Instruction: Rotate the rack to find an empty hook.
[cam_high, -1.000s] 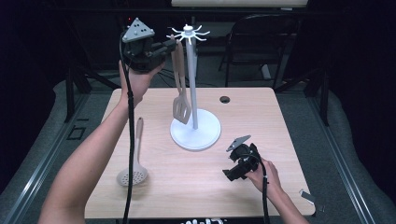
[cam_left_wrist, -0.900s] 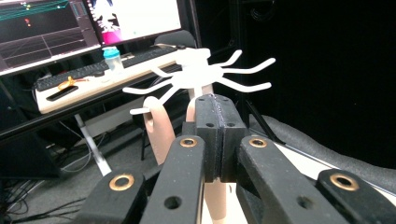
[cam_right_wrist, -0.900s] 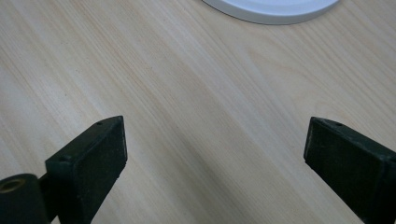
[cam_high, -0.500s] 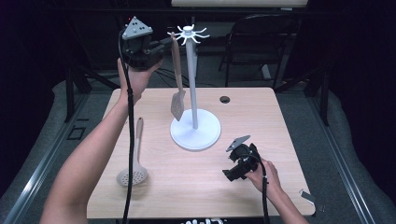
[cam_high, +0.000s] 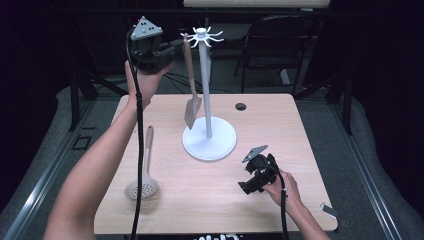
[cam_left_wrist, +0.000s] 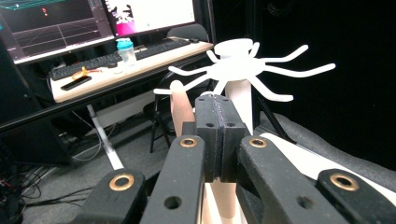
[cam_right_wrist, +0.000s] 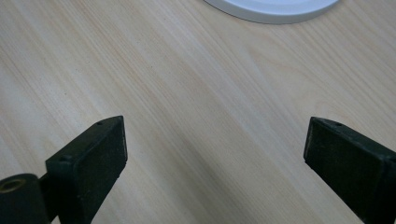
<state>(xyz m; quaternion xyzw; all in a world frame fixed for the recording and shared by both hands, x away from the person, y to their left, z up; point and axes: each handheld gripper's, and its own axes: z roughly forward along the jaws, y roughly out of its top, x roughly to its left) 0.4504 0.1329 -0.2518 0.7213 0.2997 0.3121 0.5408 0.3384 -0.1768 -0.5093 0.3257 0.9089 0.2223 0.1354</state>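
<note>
The left gripper (cam_high: 172, 47) is raised above the far left corner of the table (cam_high: 165, 215), its jaws pressed together in the left gripper view; whether they pinch the wooden handle of the spatula (cam_high: 190, 85) cannot be told, the handle top (cam_left_wrist: 180, 105) rising just behind and to the left of them; the spatula hangs beside the pole of the white rack (cam_high: 206, 90), its top close under the rack's spider-like hooks (cam_left_wrist: 252, 67), its blade just above the round base; the right gripper (cam_high: 248, 187) lies low over the near right part of the light wood table, jaws spread wide with bare tabletop between them; a slotted spoon (cam_high: 143, 172) lies flat near the left edge; a small black grommet (cam_high: 241, 106) sits toward the far edge; the room around is dark, with grey carpet, a folding chair (cam_high: 280, 45) behind the table, and a desk with monitors (cam_left_wrist: 56, 23), a keyboard (cam_left_wrist: 88, 63) and a bottle (cam_left_wrist: 125, 50) beyond
</note>
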